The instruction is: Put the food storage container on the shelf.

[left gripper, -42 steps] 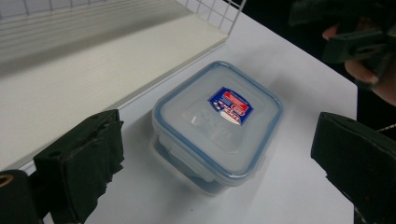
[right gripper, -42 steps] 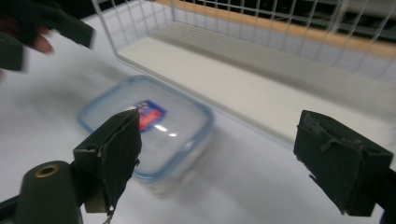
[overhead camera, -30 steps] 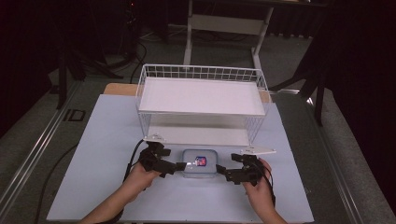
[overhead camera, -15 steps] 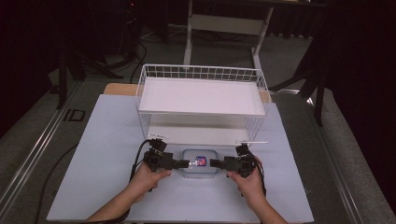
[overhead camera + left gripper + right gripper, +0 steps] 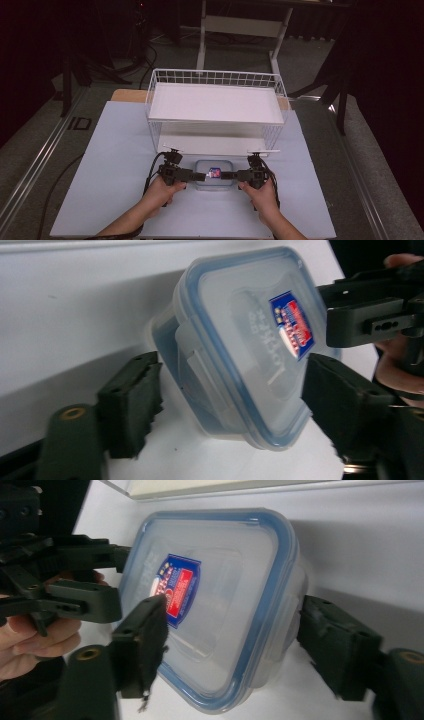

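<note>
The left gripper [image 5: 192, 175] straddles the left end of the clear container [image 5: 214, 175], jaws spread. The container rests on the white table [image 5: 115, 150], just before the wire basket [image 5: 215, 107]. The right gripper [image 5: 234, 175] straddles its right end, jaws spread.

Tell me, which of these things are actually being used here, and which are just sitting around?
In use:
- lidded plastic container
- left gripper, jaws open around one end
- right gripper, jaws open around the other end

Sitting around:
- white wire basket shelf
- white table mat
- desk frame behind the table
</note>
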